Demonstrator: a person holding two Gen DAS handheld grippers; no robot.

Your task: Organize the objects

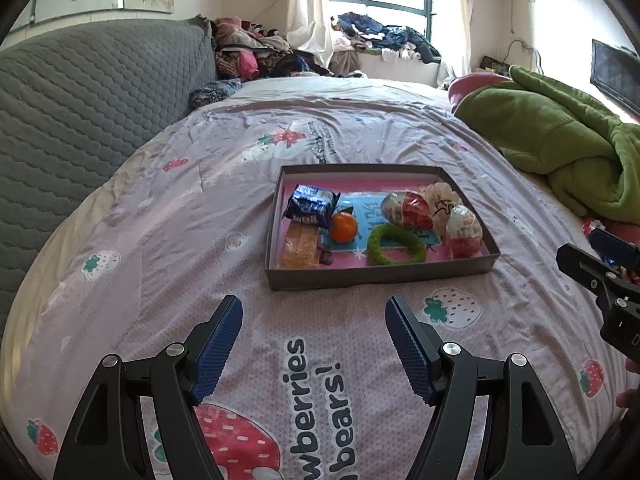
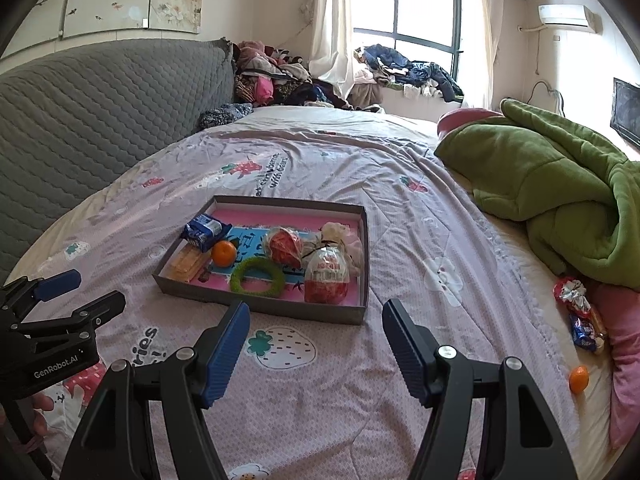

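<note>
A shallow grey tray [image 1: 380,274] [image 2: 256,300] with a pink floor lies on the bed. Inside are a blue snack packet [image 1: 310,205] [image 2: 205,231], an orange [image 1: 343,227] [image 2: 224,253], a wrapped cracker pack [image 1: 300,246] [image 2: 187,262], a green ring [image 1: 396,244] [image 2: 258,276], two red-and-white egg toys [image 1: 464,230] [image 2: 326,276] and a cream hair scrunchie [image 1: 440,196] [image 2: 340,234]. My left gripper [image 1: 314,308] [image 2: 80,292] stands open and empty in front of the tray. My right gripper [image 2: 316,312] [image 1: 592,252] is open and empty just short of the tray's near right corner.
A second orange [image 2: 579,379], a red-and-white scrunchie [image 2: 572,292] and a blue wrapped sweet [image 2: 584,332] lie at the bed's right edge. A green blanket [image 2: 560,184] is heaped at right, a grey quilted headboard [image 1: 80,100] at left. Clothes pile up by the window.
</note>
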